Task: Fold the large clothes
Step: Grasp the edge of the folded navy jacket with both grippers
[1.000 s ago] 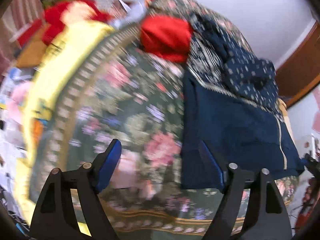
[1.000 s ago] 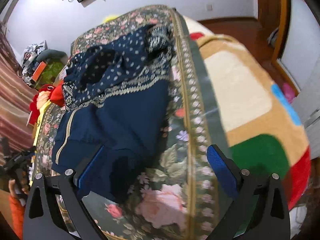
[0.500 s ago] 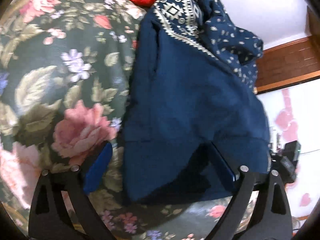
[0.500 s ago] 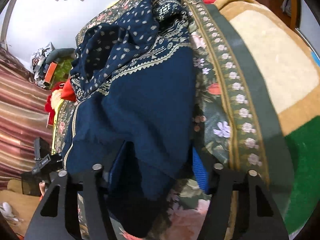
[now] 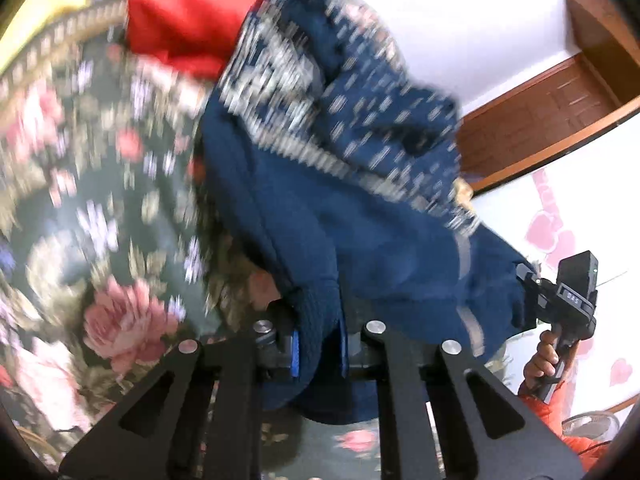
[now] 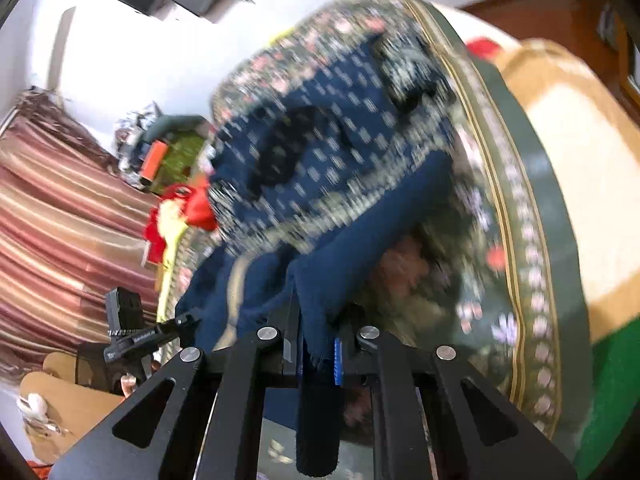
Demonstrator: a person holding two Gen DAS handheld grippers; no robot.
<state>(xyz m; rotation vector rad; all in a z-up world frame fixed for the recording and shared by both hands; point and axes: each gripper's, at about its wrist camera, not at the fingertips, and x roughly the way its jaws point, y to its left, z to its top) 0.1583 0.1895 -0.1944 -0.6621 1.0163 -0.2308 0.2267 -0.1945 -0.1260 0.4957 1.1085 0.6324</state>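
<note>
Your left gripper has its jaws closing on the near hem of the dark blue garment; a fold of the knit fabric is pinched between the blue pads, bunching up above them and hanging below. Your right gripper is clamped nearly all the way together on the other near corner of the same garment, with a strip of the cloth drooping down between the black finger frames. The garment lies on the bed, spread over the floral bedspread, its plain blue body toward you and its patterned, white-dotted upper part bunched up at the far end. Between the two grips the near edge is raised off the bedspread, so the flowers show underneath it in both wrist views. A red cloth sits on the bed at the far left, touching the garment's patterned part. In the left wrist view your right hand shows at the far right, wrapped around the handle of its gripper, with an orange sleeve below it. In the right wrist view a tan, cream and green blanket lies to the right of the bedspread's border, and striped curtains hang at the left. Both views are smeared by motion, so fine detail of the pattern is lost.
</note>
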